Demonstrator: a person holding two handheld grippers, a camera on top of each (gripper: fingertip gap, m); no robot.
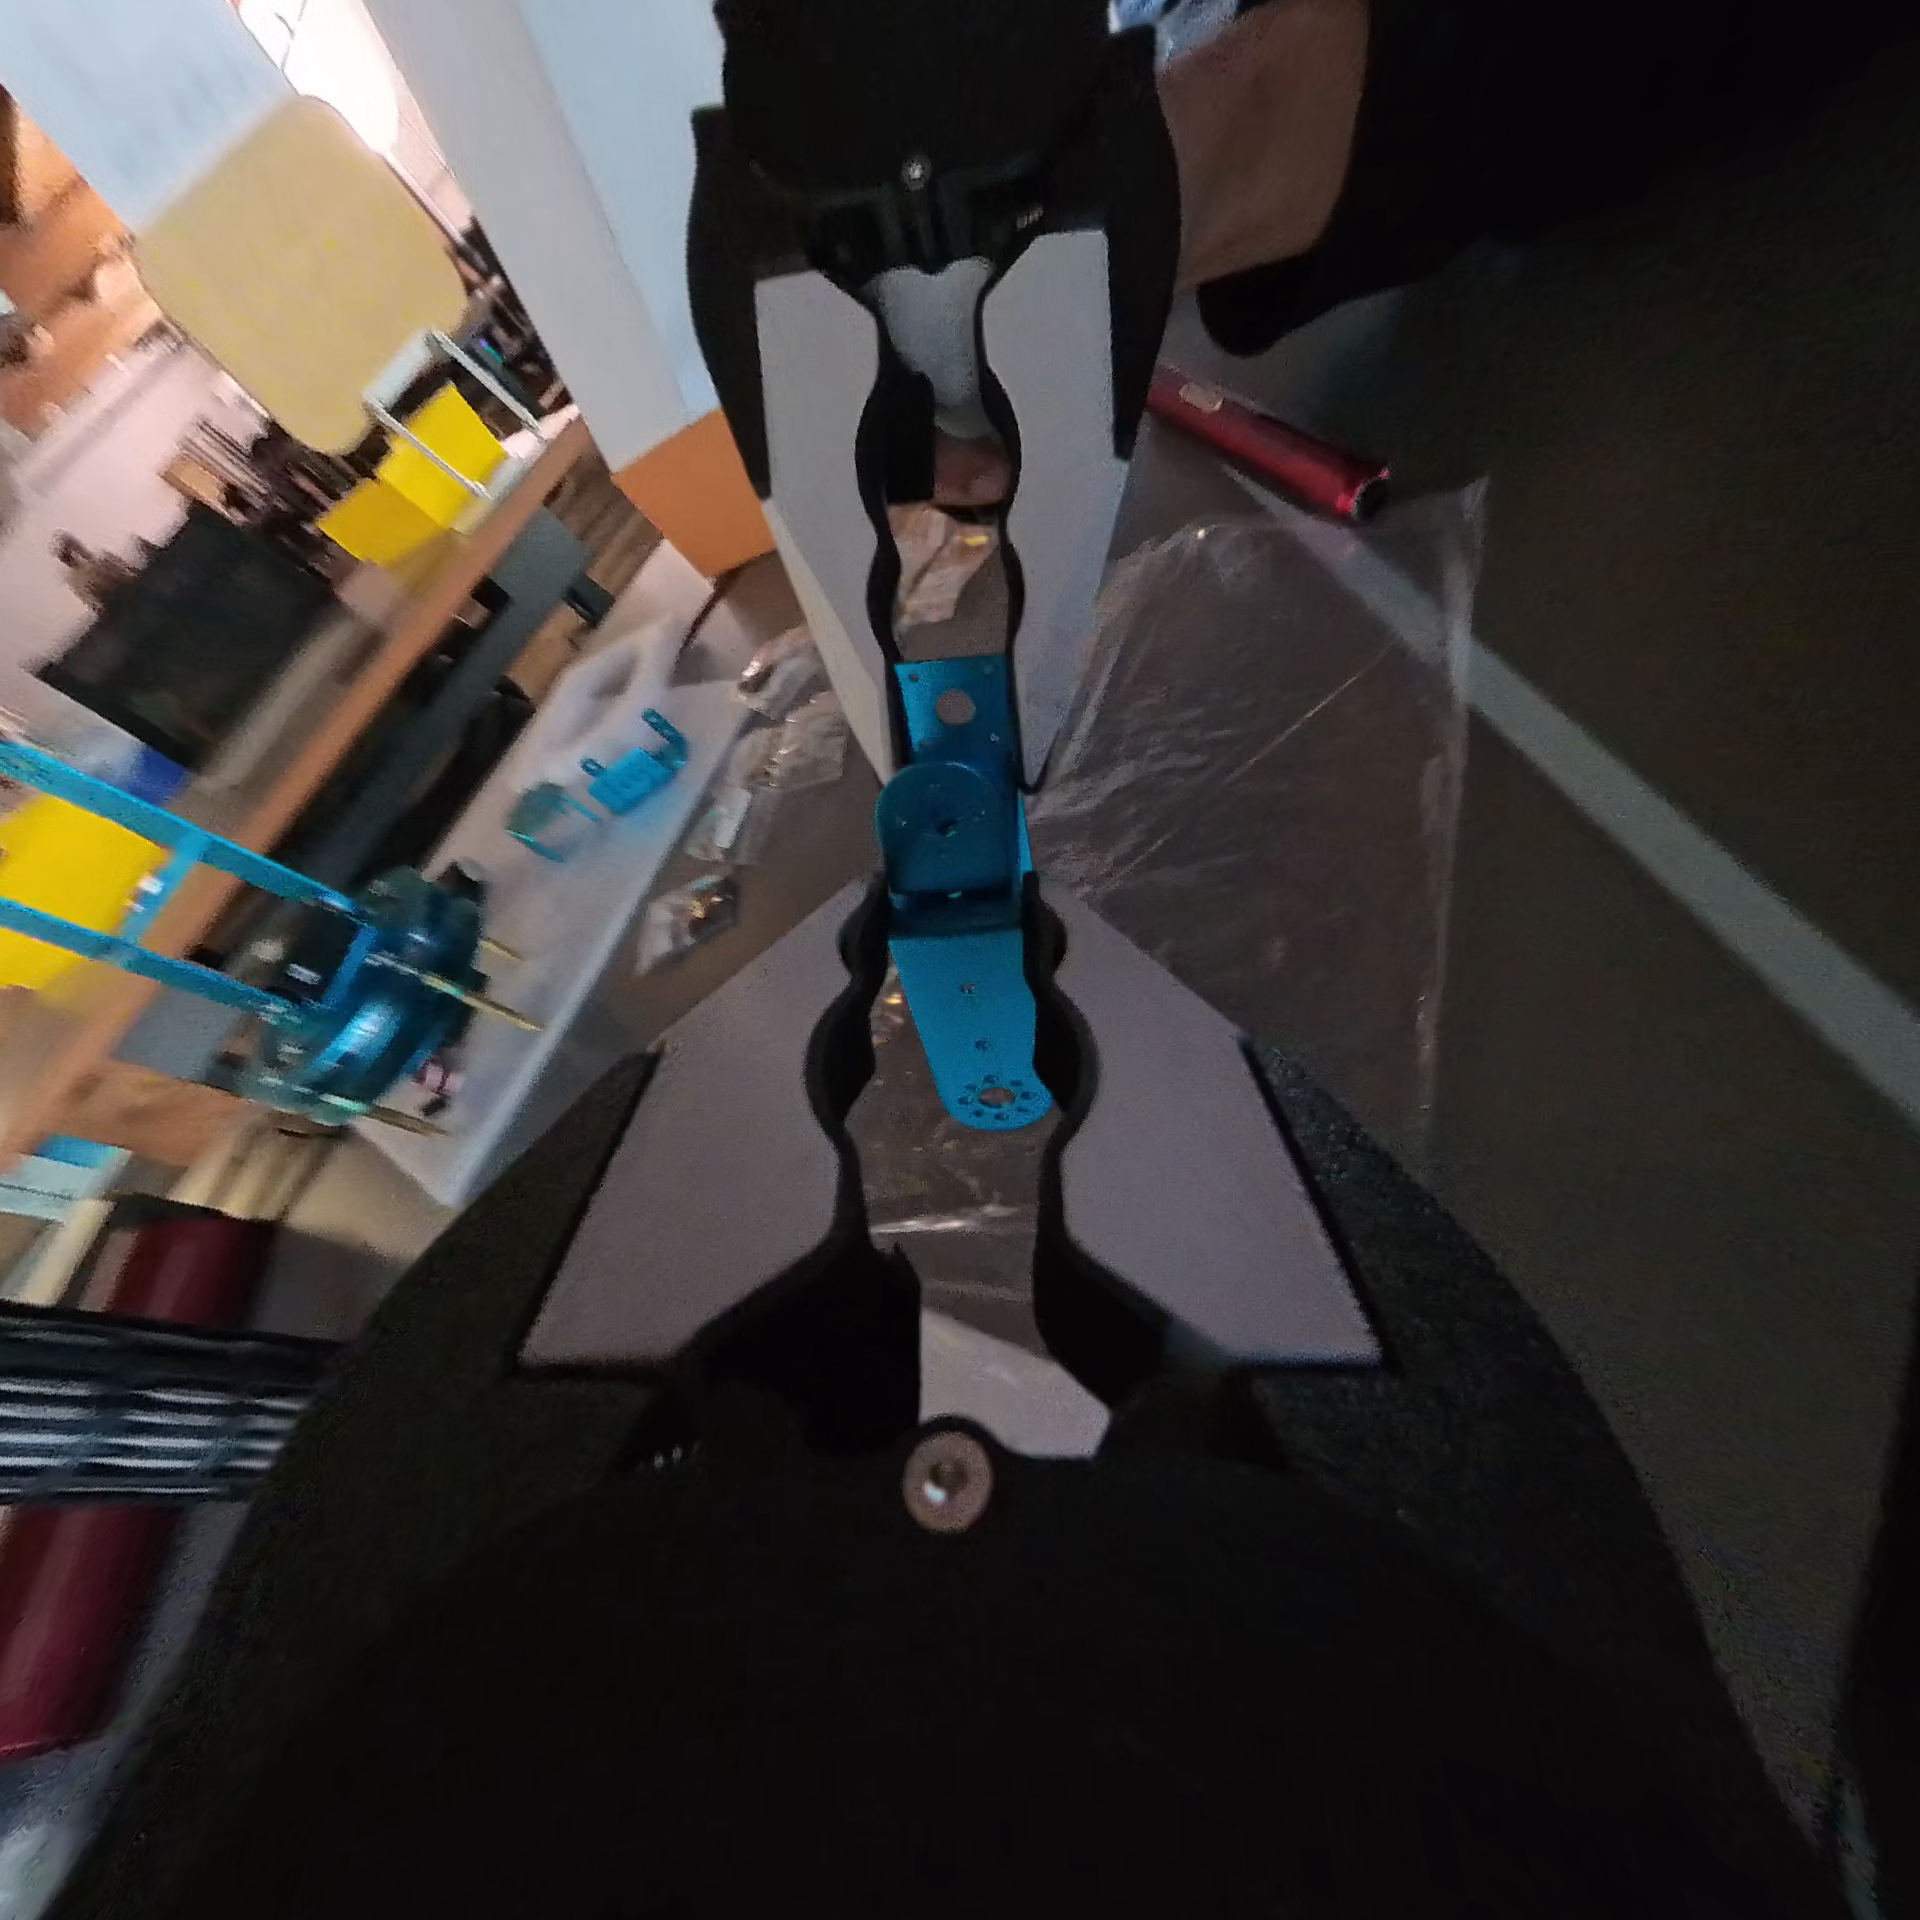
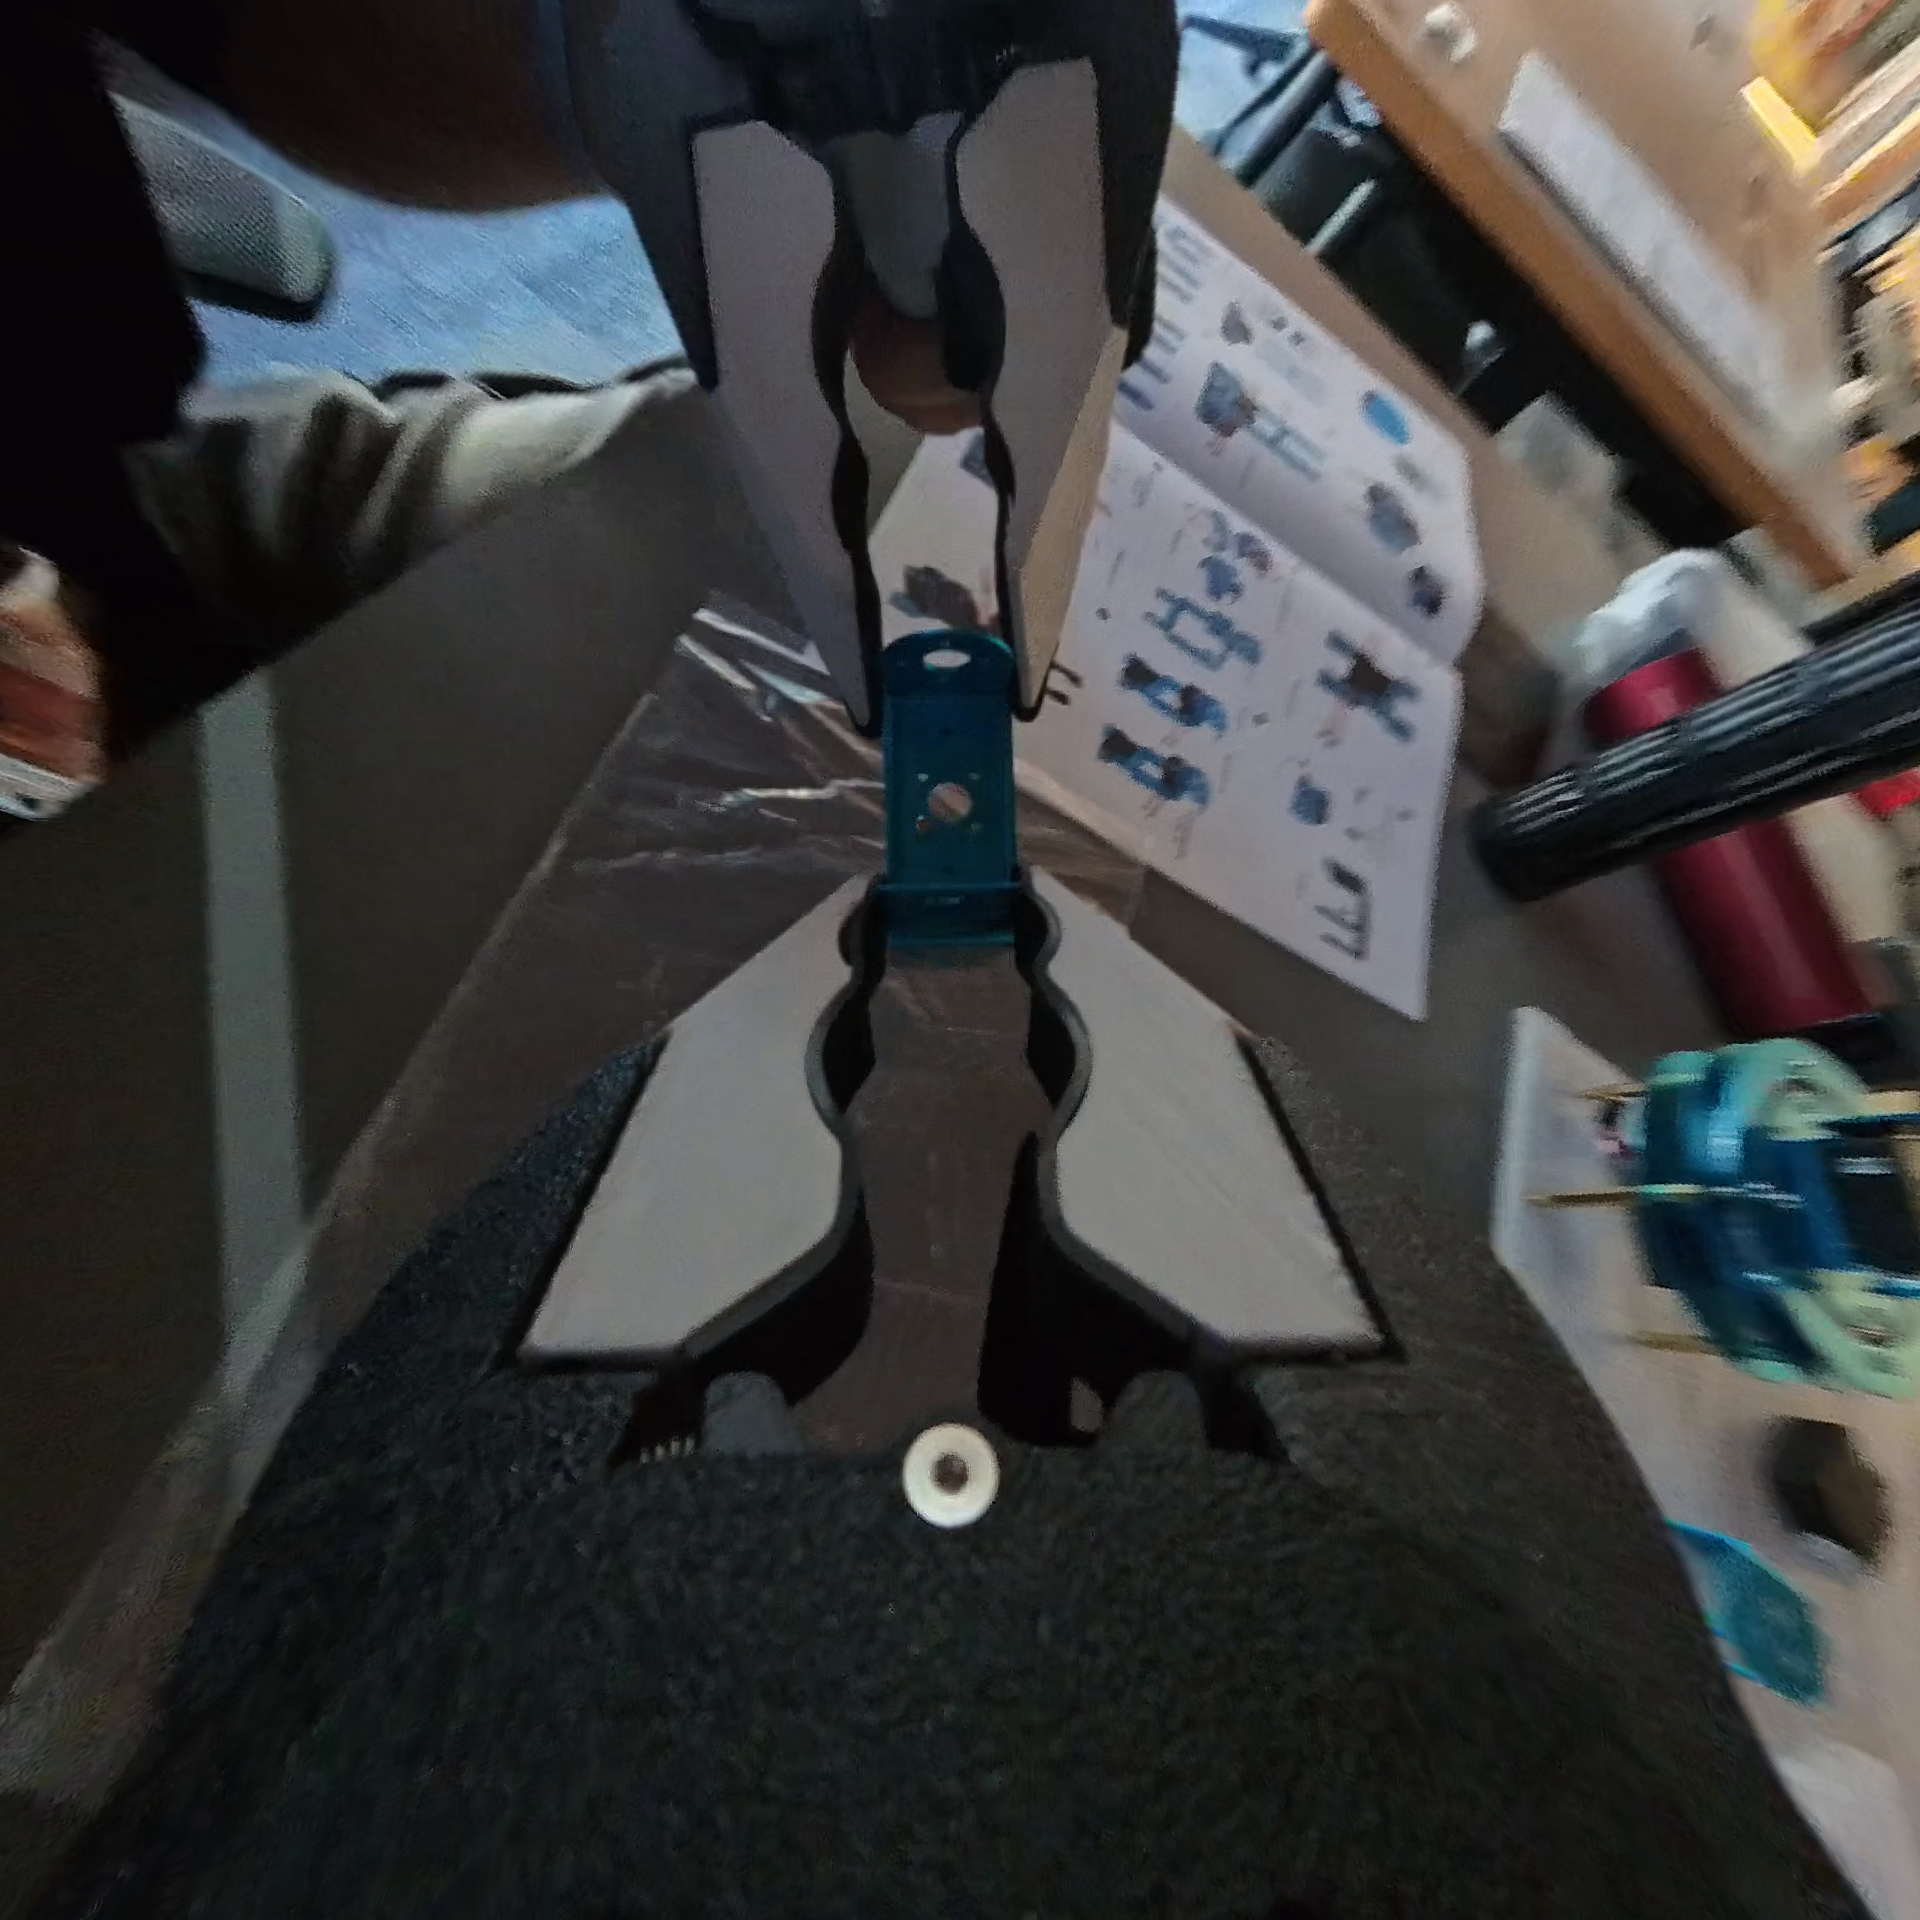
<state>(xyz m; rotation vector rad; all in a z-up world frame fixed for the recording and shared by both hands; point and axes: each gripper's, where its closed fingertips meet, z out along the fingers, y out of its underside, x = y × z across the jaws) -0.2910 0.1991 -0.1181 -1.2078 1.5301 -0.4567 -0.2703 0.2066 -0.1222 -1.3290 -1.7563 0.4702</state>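
Gripping blue drilled metal bracket (image 1: 961, 831), both grippers

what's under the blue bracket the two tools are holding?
Under the blue bracket: a clear plastic sheet on a dark table. Both the left tool and right tool grip it. Anything beneath the sheet is unclear.

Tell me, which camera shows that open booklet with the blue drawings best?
The right wrist view: the booklet lies open on the table, right of the blue metal bracket that both tongs grip, its pages plain though a little blurred. The left wrist view does not show the booklet at all, only the bracket and crinkled plastic wrap.
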